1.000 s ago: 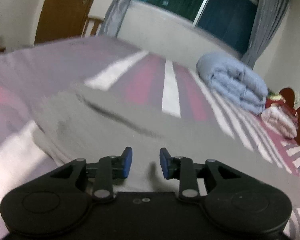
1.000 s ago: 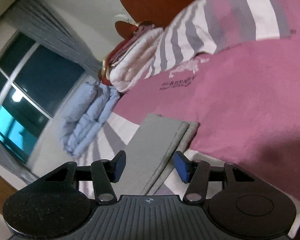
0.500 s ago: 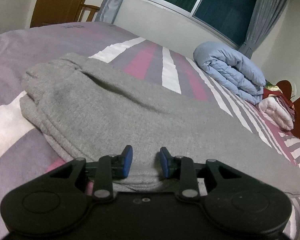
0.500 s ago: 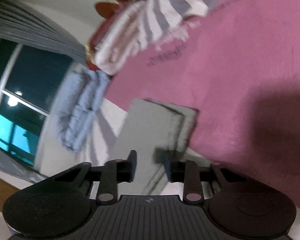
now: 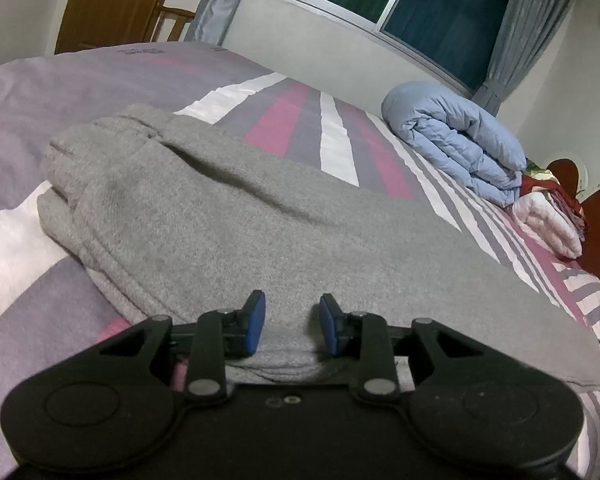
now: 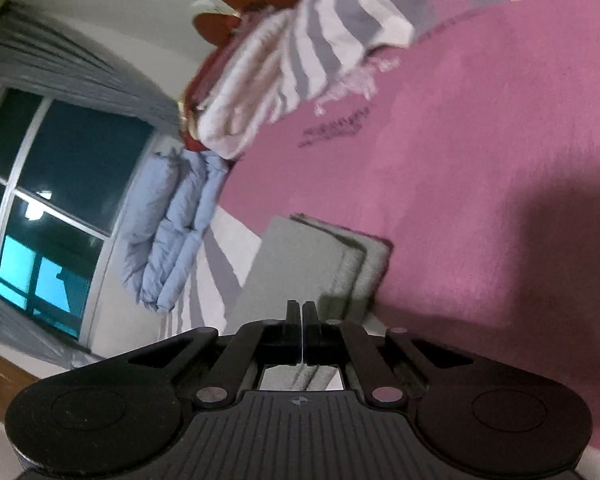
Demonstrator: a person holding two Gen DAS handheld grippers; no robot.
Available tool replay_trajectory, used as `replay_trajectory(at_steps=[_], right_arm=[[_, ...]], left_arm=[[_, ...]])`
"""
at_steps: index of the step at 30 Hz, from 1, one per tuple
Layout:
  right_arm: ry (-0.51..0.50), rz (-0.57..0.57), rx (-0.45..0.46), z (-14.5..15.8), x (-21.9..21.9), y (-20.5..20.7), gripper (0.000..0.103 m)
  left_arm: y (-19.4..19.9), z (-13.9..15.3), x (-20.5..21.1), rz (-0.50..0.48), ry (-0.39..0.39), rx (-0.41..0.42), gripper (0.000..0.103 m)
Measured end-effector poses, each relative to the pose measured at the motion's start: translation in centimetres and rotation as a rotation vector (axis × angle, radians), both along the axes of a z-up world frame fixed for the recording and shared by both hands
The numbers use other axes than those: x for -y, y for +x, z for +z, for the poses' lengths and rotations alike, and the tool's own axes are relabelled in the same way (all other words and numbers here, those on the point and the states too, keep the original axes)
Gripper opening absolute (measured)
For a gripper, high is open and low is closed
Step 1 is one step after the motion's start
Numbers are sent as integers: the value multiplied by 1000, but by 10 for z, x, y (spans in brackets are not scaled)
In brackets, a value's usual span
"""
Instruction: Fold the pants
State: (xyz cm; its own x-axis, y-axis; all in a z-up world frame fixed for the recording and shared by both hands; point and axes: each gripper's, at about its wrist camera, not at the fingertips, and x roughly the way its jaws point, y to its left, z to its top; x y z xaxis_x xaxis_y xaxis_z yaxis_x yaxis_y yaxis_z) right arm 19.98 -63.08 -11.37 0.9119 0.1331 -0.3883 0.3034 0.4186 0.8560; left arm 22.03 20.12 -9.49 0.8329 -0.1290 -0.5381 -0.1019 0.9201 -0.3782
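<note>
From my left wrist camera I see grey pants (image 5: 260, 232) lying flat across a bed (image 5: 52, 288) with a striped cover of purple, pink, white and grey. The pants fill the middle of the view, with the bunched waistband end at ten o'clock and the cloth running off toward four o'clock. My left tongs (image 5: 291, 328) sit at six o'clock with their blue pads a narrow gap apart, and the near folded edge of the pants lies between them; I cannot tell whether the pads press on the cloth. A rolled pale blue duvet (image 5: 460, 144) rests at two o'clock, below a dark window (image 5: 440, 4) with grey curtains. My right wrist camera is rolled sideways. It shows the stacked leg end of the pants (image 6: 300, 264) just above centre, on the pink part of the bed (image 6: 460, 160). My right tongs (image 6: 301, 312) are fully together over that cloth, and I see nothing pinched between them.
</note>
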Motion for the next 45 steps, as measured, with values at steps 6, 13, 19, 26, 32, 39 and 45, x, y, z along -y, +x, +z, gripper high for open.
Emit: replay_trajectory(at_steps=[6, 13, 19, 26, 32, 39, 45], right_arm=[[-3, -13, 9, -1, -6, -1, 40], [-1, -9, 36, 0, -5, 1, 44], [-10, 31, -44, 1, -7, 30, 35], [-76, 9, -24, 8, -9, 14, 4], [-149, -27, -45, 15, -16, -1, 44], [-170, 226, 98, 55, -120, -31, 59], [-61, 522, 75, 35, -243, -2, 59]], left_arm=[[-2, 0, 2, 4, 8, 4, 21], [-1, 1, 2, 6, 0, 2, 21], [-1, 0, 1, 6, -9, 2, 21], [-1, -1, -1, -1, -12, 2, 21], [-6, 12, 3, 10, 45, -12, 24], [-31, 23, 9, 46, 112, 34, 30], [-47, 29, 4, 118, 160, -3, 33]])
